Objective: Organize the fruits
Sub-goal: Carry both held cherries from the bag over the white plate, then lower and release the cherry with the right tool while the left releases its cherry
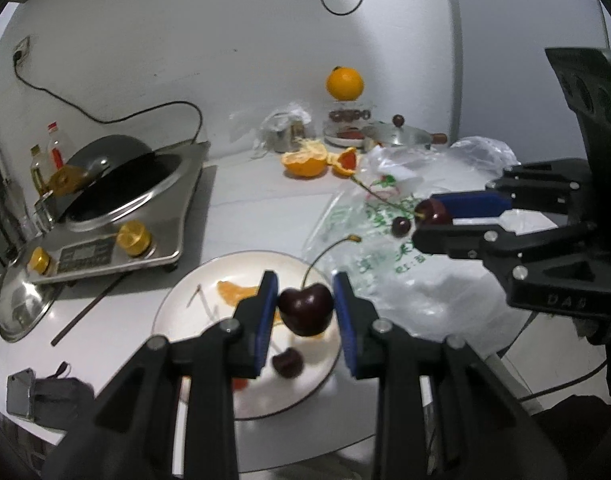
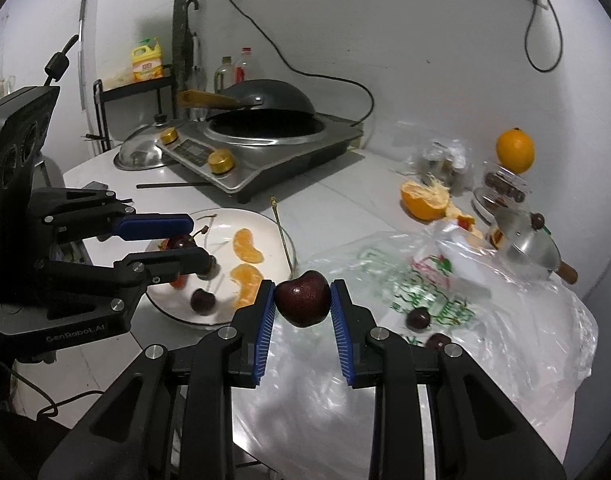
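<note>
Cherries fill both my grippers: the left gripper (image 1: 305, 312) clamps a cherry (image 1: 305, 309) directly above the plate (image 1: 177, 304), while the right gripper (image 2: 302, 299) pinches its cherry (image 2: 302, 298) over the plastic bag (image 2: 505, 320), plate just leftward.

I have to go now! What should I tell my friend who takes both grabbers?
Left gripper: shut on a cherry, above the white plate.
Right gripper: shut on another cherry, above the plastic bag, near the plate's edge.
Done: a loose cherry and orange segments lie on the plate.
Left: put down both held cherries; two cherries remain on the bag.
</note>
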Available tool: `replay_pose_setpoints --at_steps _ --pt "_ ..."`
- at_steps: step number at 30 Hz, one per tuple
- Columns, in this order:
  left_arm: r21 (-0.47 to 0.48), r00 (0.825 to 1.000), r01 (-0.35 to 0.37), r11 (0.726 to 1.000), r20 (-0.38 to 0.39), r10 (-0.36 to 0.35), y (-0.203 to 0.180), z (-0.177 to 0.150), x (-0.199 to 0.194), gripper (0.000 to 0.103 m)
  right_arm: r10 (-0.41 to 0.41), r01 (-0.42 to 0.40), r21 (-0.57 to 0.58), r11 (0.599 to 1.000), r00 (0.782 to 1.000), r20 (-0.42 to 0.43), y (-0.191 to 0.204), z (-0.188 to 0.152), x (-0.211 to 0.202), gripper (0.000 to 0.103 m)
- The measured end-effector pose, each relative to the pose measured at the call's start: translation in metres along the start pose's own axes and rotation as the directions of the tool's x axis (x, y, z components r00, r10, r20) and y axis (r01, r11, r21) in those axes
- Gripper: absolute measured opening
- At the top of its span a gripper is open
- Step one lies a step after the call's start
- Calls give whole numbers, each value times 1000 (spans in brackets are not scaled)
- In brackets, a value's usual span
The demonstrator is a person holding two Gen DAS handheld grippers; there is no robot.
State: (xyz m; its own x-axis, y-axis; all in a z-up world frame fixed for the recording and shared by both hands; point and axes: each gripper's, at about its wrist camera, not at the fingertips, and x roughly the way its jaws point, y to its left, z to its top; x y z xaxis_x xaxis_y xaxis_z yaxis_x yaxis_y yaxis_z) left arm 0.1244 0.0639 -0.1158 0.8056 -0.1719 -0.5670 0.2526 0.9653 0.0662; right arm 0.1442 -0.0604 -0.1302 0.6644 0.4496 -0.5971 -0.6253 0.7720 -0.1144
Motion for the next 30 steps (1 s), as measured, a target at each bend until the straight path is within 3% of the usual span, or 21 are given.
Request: replay_pose_setpoints --at_steps 11,30 --pt "-58 999 -46 997 -11 46 37 -20 -4 29 35 -36 -43 998 999 -29 25 12 24 30" --pt "-143 996 -74 987 -51 67 88 -39 35 29 77 -86 -66 994 988 -131 47 14 82 30"
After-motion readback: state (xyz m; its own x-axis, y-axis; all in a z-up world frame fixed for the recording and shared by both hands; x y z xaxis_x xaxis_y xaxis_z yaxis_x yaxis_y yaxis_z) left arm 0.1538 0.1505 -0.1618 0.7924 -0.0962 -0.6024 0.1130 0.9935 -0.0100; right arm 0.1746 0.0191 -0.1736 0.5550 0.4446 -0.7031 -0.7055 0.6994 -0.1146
